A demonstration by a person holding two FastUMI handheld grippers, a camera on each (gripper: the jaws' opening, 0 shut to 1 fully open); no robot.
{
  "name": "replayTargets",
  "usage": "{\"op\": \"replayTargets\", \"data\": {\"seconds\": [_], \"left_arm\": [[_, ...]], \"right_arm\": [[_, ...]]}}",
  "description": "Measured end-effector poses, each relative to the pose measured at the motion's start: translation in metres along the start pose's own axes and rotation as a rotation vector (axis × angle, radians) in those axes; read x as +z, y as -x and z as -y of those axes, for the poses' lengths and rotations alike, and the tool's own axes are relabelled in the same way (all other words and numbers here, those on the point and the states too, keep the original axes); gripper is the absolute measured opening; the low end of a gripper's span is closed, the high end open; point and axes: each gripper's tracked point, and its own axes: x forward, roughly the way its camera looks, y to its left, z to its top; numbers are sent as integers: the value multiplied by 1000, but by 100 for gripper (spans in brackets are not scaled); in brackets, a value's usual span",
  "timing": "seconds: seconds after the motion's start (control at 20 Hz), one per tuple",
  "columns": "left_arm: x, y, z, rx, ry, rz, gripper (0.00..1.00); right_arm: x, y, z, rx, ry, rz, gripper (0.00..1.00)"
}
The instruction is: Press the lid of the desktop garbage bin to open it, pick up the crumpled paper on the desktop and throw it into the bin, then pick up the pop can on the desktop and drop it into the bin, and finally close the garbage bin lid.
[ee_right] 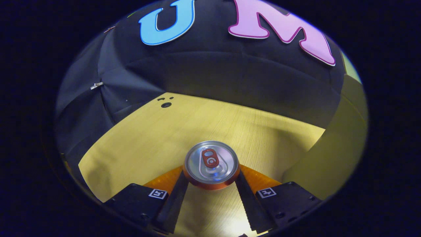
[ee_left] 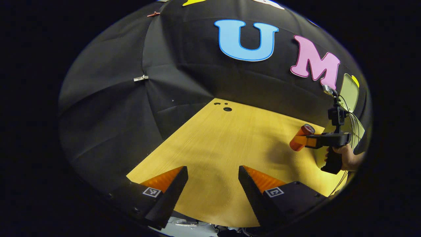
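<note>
In the left gripper view, the left gripper (ee_left: 213,184) hangs over the near part of the table (ee_left: 230,141), its fingers spread wide with bare wood between them and nothing in their grasp. The tabletop runs free ahead to its far edge, where small holes (ee_left: 227,109) sit close to the wall (ee_left: 108,108); its left edge slants along the cloth. Far right, the right gripper (ee_left: 310,141) grips the can (ee_left: 300,137) and holds it tilted above the table, a hand (ee_left: 347,158) on its handle. Just behind it stands the bin (ee_left: 357,128), lid (ee_left: 349,92) raised. The bin's body is cut off at the view's rim and partly hidden by that gripper and its cables, so its opening is hard to make out.

In the right gripper view, the right gripper (ee_right: 210,179) is clenched on the can (ee_right: 211,163), one finger on each side of it. The can points away from the camera, top end and tab facing the lens; its body is hidden behind that end. Open table (ee_right: 148,138) lies to the left and ahead, up to the holes (ee_right: 166,105) near the wall (ee_right: 230,79). At the right the bin (ee_right: 335,148) rises as a pale curved wall, close to the can but apart from it, cut off by the rim.
</note>
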Motion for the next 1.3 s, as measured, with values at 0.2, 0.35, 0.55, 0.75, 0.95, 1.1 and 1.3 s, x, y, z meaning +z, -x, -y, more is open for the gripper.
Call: {"op": "replayTargets", "data": {"seconds": [0.2, 0.35, 0.55, 0.75, 0.95, 1.1, 1.3], "left_arm": [[-8, 5, 18, -44, 0, -4, 99], [-13, 11, 30, -71, -15, -1, 99], [-23, 16, 41, -96, -20, -4, 99], [-35, 16, 53, -126, -13, -22, 96], [-38, 13, 70, -168, -7, -37, 96], [-35, 11, 81, -187, -25, -32, 96], [-29, 7, 97, -218, -42, -26, 96]], "right_arm": [[22, 38, -9, 56, 14, 49, 83], [44, 68, -15, 101, 22, 110, 83], [71, 106, -8, 119, 14, 190, 83], [95, 139, 11, 106, -37, 246, 83], [121, 171, 35, 88, -82, 318, 83], [139, 189, 56, 56, -119, 365, 83], [145, 210, 90, 4, -178, 401, 83]]}}
